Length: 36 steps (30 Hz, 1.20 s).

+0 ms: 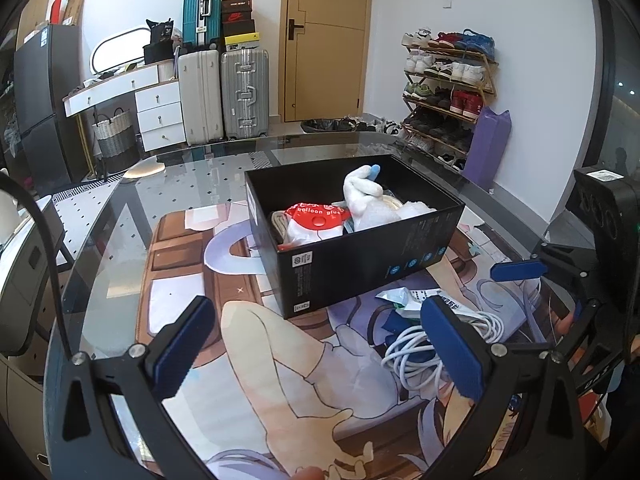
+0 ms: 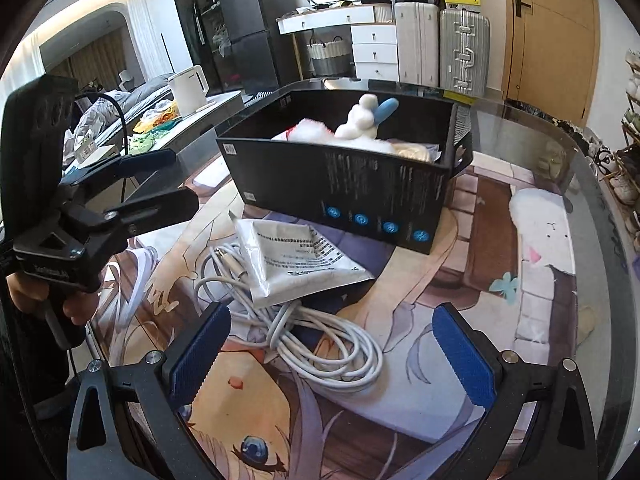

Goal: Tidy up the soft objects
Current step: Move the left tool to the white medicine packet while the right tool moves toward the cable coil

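Both grippers are held spread and empty: left gripper (image 1: 320, 344), right gripper (image 2: 332, 348). Beneath them a white cable (image 2: 320, 340) and printed pouch (image 2: 296, 264) are seen; behind, a "balloon glue" packet (image 1: 316, 220) sits inside the black box (image 1: 360, 256).

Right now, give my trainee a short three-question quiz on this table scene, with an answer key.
1. True or false: the white cable lies inside the black box.
2. Which thing partly covers the cable? A) silver pouch B) kettle C) shoe
3. Fill in: the left gripper and right gripper are both ____.

Key:
1. False; it lies on the mat in front of the box.
2. A
3. Open, holding nothing.
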Each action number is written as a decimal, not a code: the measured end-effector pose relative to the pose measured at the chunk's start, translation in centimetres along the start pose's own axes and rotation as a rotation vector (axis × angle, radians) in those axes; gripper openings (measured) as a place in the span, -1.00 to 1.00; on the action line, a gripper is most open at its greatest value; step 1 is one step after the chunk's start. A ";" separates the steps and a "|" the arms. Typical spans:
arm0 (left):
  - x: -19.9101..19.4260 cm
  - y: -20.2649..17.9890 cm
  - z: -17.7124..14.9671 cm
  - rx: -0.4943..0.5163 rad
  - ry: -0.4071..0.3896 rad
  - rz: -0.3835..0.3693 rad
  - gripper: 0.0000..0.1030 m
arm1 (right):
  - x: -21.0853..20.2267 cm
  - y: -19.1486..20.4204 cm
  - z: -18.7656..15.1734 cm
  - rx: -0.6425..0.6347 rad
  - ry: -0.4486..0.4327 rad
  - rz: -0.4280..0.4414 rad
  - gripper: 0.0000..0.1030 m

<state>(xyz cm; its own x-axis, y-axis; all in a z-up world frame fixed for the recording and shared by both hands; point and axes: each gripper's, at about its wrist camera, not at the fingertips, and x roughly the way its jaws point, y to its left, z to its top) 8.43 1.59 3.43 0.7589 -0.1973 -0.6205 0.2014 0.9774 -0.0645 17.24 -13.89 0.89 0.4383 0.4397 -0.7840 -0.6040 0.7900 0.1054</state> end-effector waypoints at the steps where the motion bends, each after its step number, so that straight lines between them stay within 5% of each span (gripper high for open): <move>1: 0.0 -0.1 0.0 0.001 0.002 0.000 1.00 | 0.1 0.1 -0.1 -0.001 0.002 -0.005 0.99; 19: 0.4 -0.4 -0.3 0.006 0.018 -0.010 1.00 | 1.8 -4.2 -0.6 0.112 0.072 -0.126 0.99; 36: 0.7 -0.8 -0.6 0.013 0.032 -0.022 1.00 | 2.8 -2.2 0.0 0.104 0.023 -0.046 0.94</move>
<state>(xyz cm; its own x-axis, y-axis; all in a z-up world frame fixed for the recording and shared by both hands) 8.46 0.68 2.60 0.7342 -0.2162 -0.6436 0.2259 0.9717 -0.0688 19.77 -14.42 -1.53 0.4477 0.3925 -0.8034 -0.5104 0.8499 0.1309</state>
